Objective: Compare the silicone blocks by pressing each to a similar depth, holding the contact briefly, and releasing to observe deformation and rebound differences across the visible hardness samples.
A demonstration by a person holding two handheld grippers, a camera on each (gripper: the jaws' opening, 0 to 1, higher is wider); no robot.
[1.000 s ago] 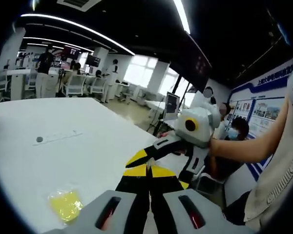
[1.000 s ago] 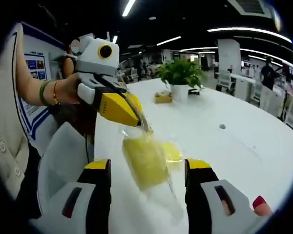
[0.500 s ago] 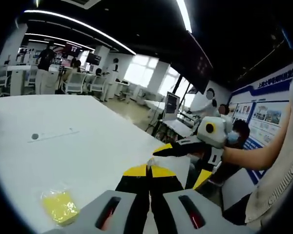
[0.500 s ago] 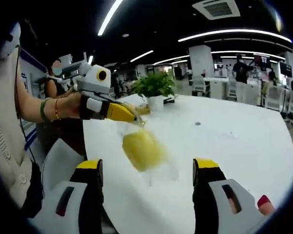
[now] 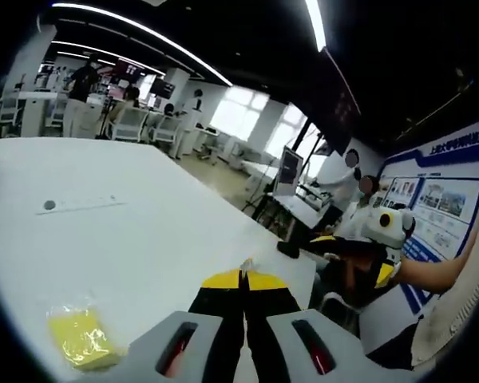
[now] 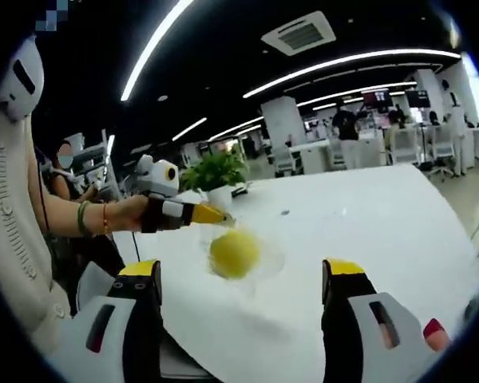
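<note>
Our left gripper (image 5: 241, 275) has its yellow-tipped jaws pressed together on the corner of a clear bag (image 6: 247, 259), and a yellow silicone block (image 6: 233, 253) hangs inside that bag just below the tips, as the right gripper view shows it. Over the last second the right gripper has drawn back from this pair: a second ago the block nearly filled the gap between its jaws, and now it sits small and well ahead of them, clear of the white table (image 6: 367, 215). We read that as a lift-and-inspect step, not a press: nothing bears on the block at this moment, so the comparison by pressing has yet to start on this sample.

Our right gripper (image 6: 243, 275) stands with its jaws wide apart and nothing between them, the hanging block lined up ahead of the gap.

The block now looks almost round where half a second ago it looked like a slanted oblong, so we judge it has swung or turned in the bag and shows us an end or a face; its long axis we cannot tell from here. The bag trails down and away from the pinch point.

Off to the lower left of the left gripper, a second yellow block (image 5: 78, 338) in its bag lies flat on the table, well apart.
</note>
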